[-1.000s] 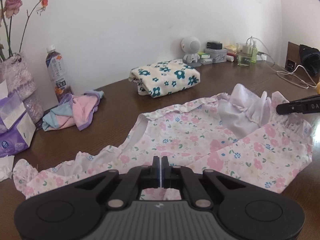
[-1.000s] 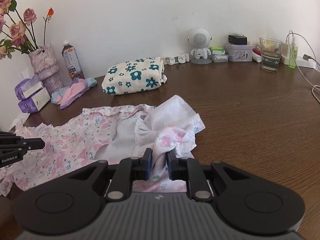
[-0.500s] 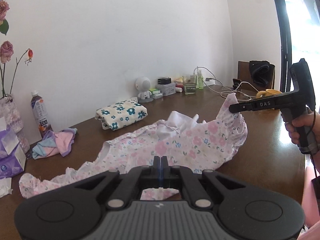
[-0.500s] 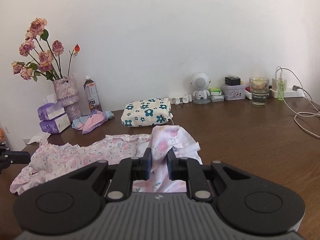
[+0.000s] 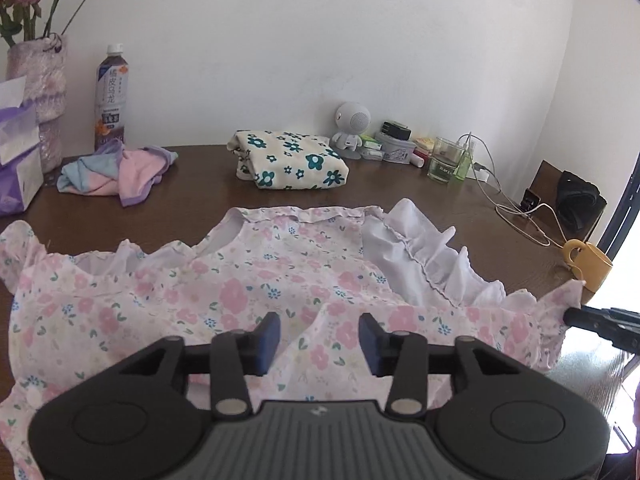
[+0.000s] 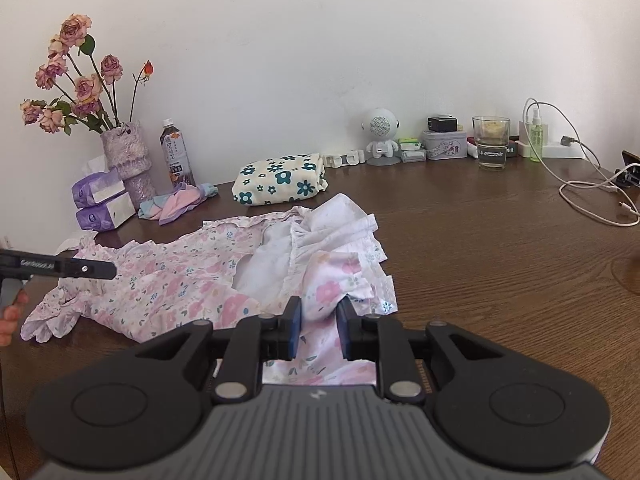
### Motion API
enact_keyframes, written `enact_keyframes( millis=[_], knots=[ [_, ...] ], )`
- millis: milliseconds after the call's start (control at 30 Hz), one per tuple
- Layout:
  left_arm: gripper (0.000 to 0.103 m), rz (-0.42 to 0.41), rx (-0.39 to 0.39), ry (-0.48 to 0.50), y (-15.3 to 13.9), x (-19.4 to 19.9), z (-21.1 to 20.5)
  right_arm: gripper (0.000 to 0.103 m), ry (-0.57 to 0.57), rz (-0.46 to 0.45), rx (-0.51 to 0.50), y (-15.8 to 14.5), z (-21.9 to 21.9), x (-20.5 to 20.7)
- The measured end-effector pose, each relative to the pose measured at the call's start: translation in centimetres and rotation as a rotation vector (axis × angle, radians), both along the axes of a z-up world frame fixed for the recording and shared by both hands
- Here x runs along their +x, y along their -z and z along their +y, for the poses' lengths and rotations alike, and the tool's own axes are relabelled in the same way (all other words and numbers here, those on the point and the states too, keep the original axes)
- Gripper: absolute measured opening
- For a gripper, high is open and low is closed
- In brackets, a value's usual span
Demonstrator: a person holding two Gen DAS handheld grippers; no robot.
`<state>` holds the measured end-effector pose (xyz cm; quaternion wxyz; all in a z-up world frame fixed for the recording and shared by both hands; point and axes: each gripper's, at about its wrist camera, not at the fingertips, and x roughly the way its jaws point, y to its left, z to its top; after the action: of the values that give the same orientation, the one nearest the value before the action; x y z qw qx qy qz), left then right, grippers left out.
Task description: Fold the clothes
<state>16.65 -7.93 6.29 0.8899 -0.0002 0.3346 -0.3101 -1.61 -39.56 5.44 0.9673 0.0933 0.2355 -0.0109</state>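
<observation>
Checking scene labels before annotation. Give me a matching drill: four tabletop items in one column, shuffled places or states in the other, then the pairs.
Items:
1. pink floral ruffled garment
2. cream cloth with teal flowers
3. yellow ceramic mug
4. clear drinking glass

Places or states:
A. at the table's edge, handle showing
B. folded into a neat block
C. spread out, still unfolded
D. upright by the wall, next to a green spray bottle

Pairs: 1-C, 2-B, 3-A, 4-D

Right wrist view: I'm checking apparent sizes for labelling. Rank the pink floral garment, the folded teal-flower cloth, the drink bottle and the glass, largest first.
1. Pink floral garment, nearest the camera.
2. Folded teal-flower cloth.
3. Drink bottle.
4. Glass, close to the bottle in size, so that order is unsure.
</observation>
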Motion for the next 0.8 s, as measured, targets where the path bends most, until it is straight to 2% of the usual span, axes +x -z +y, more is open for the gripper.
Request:
enact_keyframes(
  millis=[200,233,267,300,367,567,600,667,700,733,800],
  knots=[
    [0.054,0.030,0.126,0.046,1.7,2.7,-2.9,0.018,0.007,0.021,-0.021,1.5,0.5,-2.0],
    [0.048,0.038,0.133,0.049,2.0,2.9,-3.1,0.018,0.007,0.025,-0.021,1.7,0.6,-2.3],
    [0.036,0.047,0.126,0.063,2.3,3.0,-3.1,0.018,0.006,0.030,-0.020,2.0,0.7,-2.5],
    [0.001,0.064,0.097,0.096,2.5,2.9,-2.9,0.018,0.006,0.031,-0.020,2.1,0.8,-2.7],
    [0.000,0.086,0.037,0.153,2.4,2.1,-2.3,0.018,0.006,0.032,-0.023,2.3,0.9,-3.1],
    [0.000,0.011,-0.008,0.213,0.6,-1.9,0.3,0.018,-0.004,0.026,-0.025,2.5,1.2,-4.1],
    [0.001,-0.005,-0.002,0.219,0.3,-2.4,0.6,0.018,-0.007,0.027,-0.027,2.7,1.3,-4.4],
    [0.009,-0.034,0.014,0.225,-0.3,-3.0,0.9,0.018,-0.014,0.031,-0.030,2.9,1.6,-4.8],
    [0.025,-0.044,0.030,0.214,-0.5,-2.9,0.8,0.018,-0.011,0.033,-0.031,3.0,1.6,-4.9],
    [0.045,-0.049,0.042,0.203,-0.6,-2.6,0.6,0.018,-0.007,0.036,-0.033,3.2,1.6,-5.0],
    [0.058,-0.044,0.063,0.187,-0.5,-1.6,0.1,0.018,0.000,0.042,-0.032,3.5,1.6,-5.2]
  ],
)
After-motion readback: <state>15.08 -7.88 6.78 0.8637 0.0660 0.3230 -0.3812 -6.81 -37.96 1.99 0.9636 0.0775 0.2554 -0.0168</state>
